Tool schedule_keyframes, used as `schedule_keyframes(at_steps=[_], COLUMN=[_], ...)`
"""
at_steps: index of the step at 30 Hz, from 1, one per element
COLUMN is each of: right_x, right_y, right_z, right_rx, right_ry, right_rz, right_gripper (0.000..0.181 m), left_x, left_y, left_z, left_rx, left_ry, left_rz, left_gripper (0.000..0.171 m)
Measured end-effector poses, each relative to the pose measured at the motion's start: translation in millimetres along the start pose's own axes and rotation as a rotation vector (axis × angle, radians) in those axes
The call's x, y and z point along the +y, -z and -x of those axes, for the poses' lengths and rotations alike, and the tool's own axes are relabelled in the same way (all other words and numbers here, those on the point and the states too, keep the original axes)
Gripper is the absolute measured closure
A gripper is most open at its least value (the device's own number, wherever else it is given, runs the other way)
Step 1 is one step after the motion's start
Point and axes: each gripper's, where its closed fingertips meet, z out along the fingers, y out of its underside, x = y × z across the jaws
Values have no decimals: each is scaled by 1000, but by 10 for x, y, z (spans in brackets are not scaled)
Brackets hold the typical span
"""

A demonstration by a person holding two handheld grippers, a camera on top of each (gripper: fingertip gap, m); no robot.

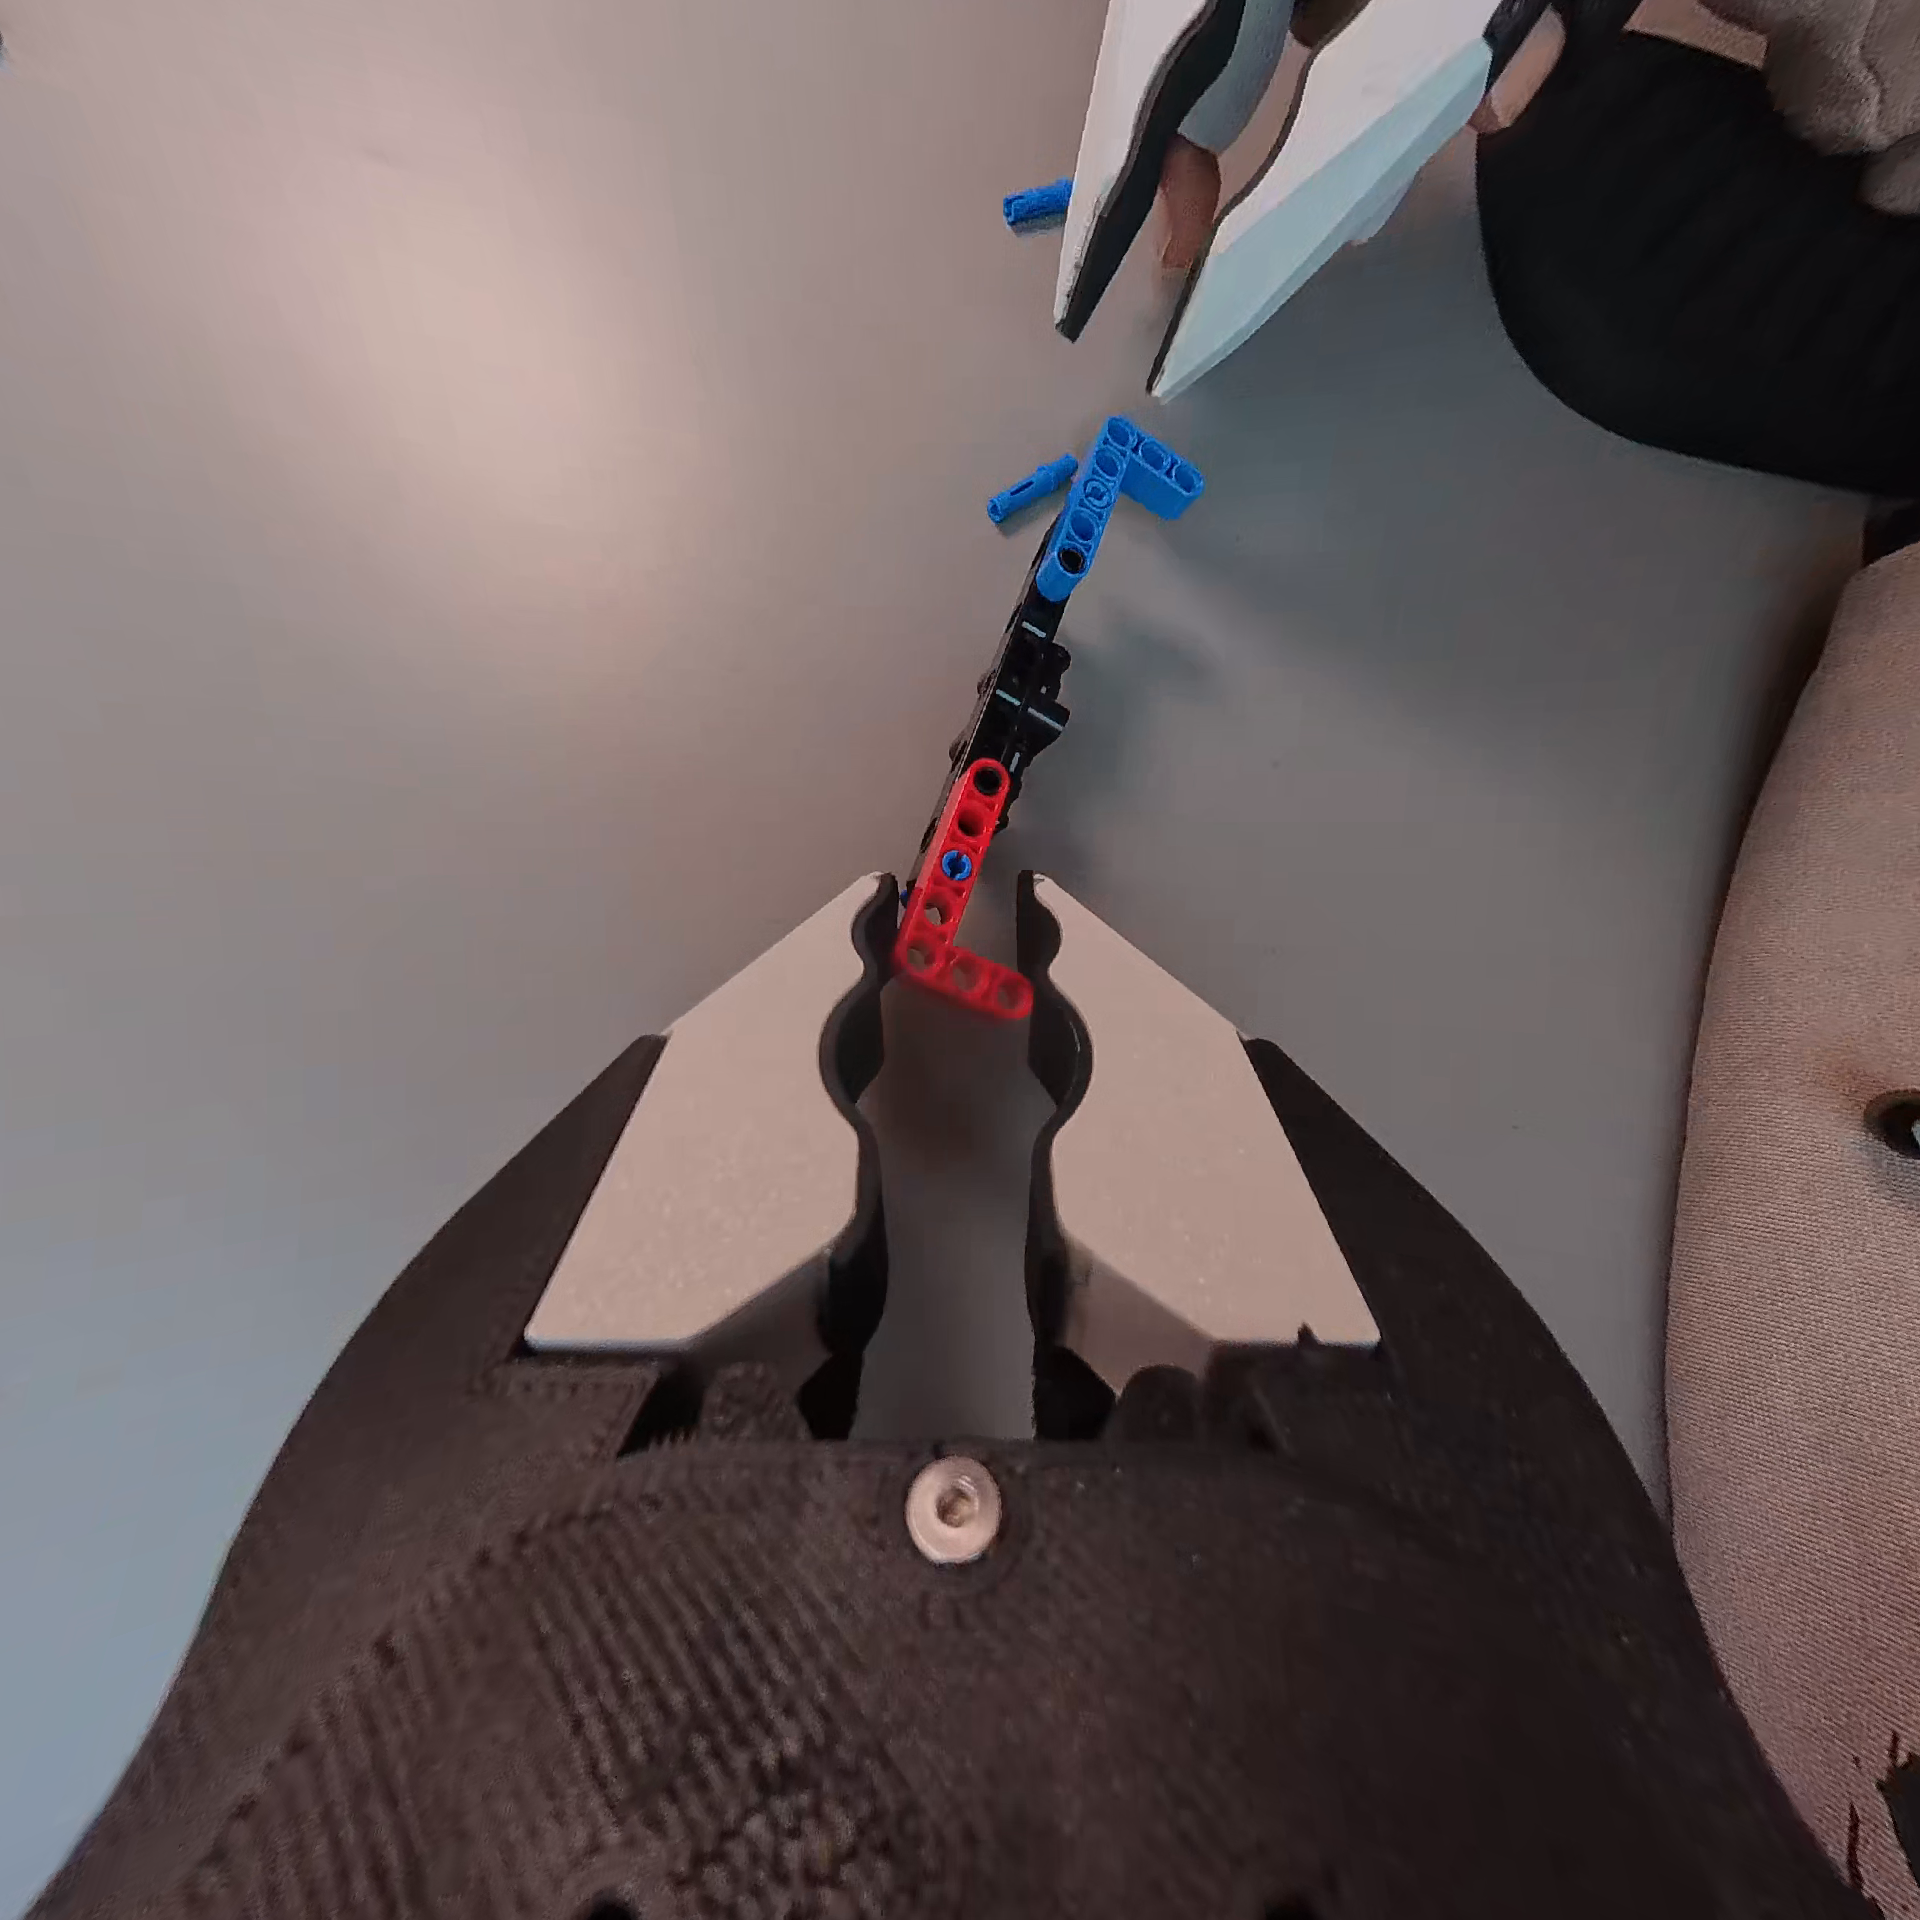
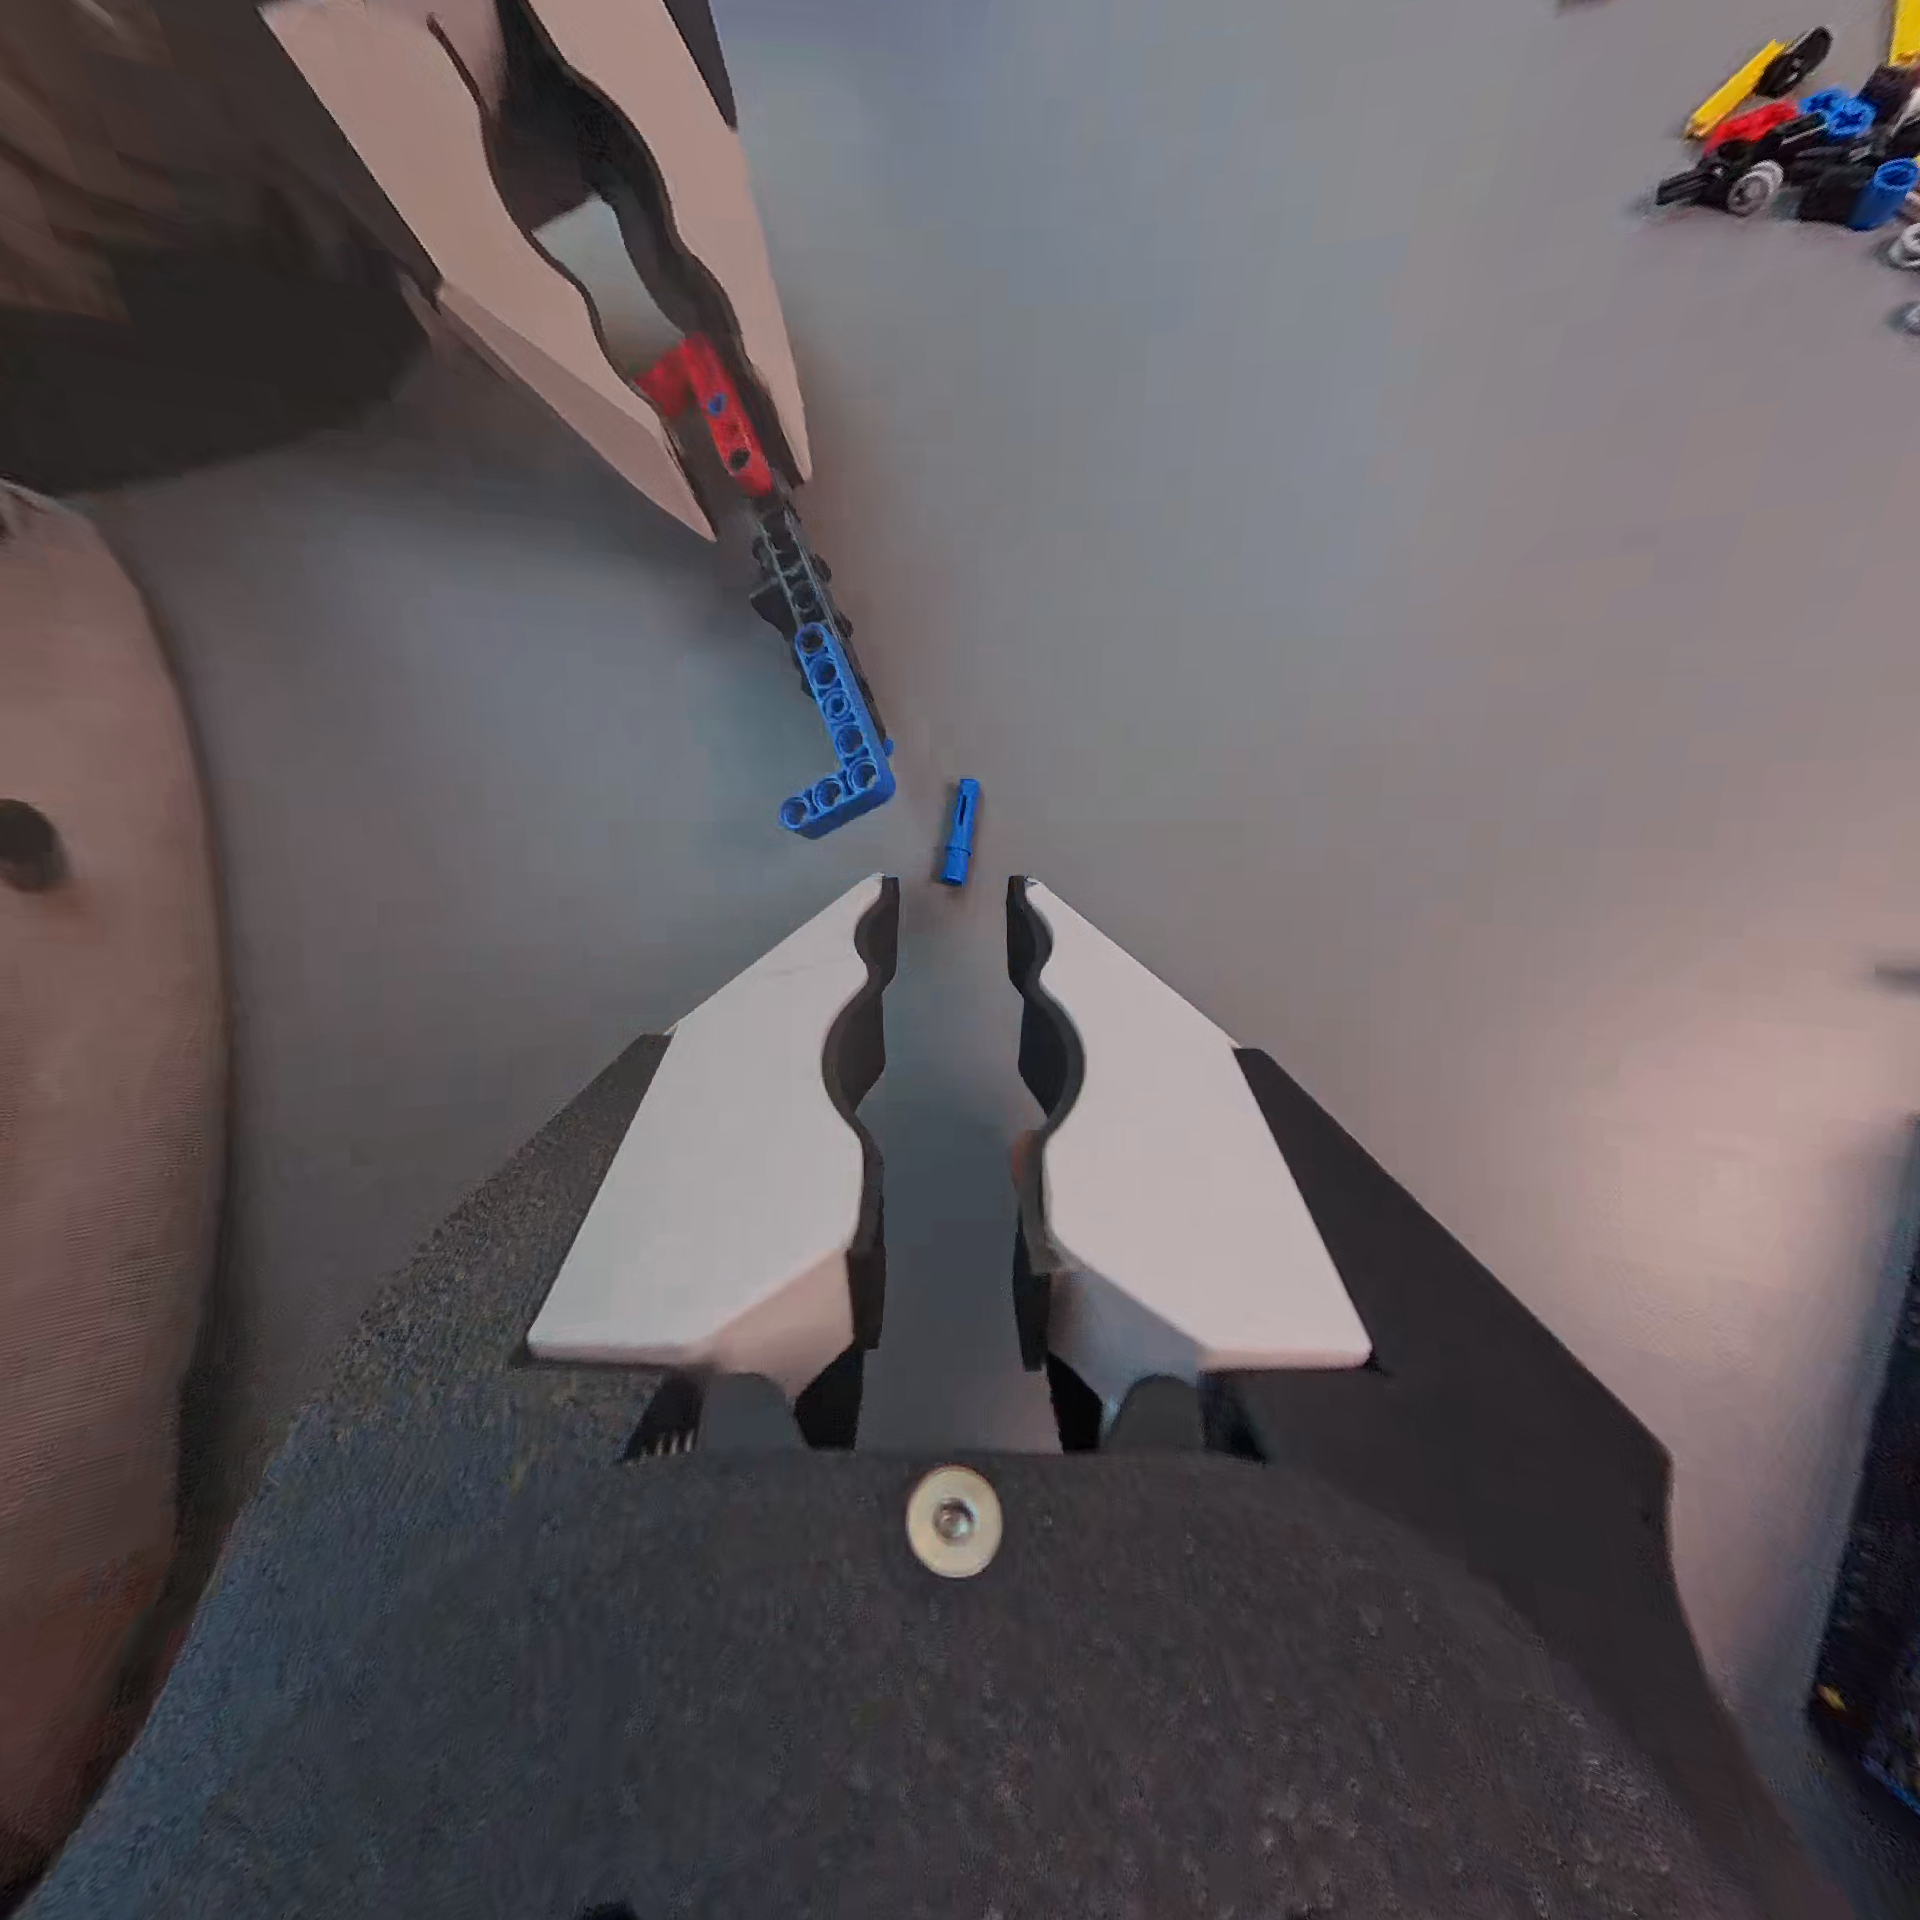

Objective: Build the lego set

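Right wrist view—blue pin [image 2: 960, 831] just beyond parted jaws.

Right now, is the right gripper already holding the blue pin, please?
No, the blue pin lies on the table just beyond the open fingers of the right gripper.

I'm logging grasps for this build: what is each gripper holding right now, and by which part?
The left gripper holds the lego assembly by its red L-shaped beam. The right gripper is open, holding nothing.
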Motion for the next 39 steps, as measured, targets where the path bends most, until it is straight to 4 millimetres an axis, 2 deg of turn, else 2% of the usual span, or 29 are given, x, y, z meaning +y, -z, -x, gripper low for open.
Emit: schedule_keyframes(at_steps=[3, 6, 19, 23, 27, 33, 39], right_x=[119, 107, 20, -34, -181, 54, 87], right_y=[-99, -162, -305, -312, -224, -226, -217], right_z=[-65, -62, -31, -33, 41, -48, -63], right_rx=[166, 223, 156, 167, 142, 167, 191], right_ry=[166, 264, 218, 248, 262, 240, 260], right_rz=[84, 121, 166, 119, 8, 123, 148], right_gripper=[163, 163, 178, 178, 178, 178, 178], left_x=[14, -6, 0, -16, -57, 21, -10], left_y=[-5, 25, -38, -107, -77, -106, -106], left_z=[-46, -61, -14, -36, -1, -23, 6], left_rx=[-3, -4, -12, -73, -122, -99, -169], left_ry=[-21, -30, -2, -104, -186, -199, -330], left_rz=[15, 3, -24, -12, -31, 8, 9], left_gripper=[147, 145, 137, 144, 151, 152, 155])
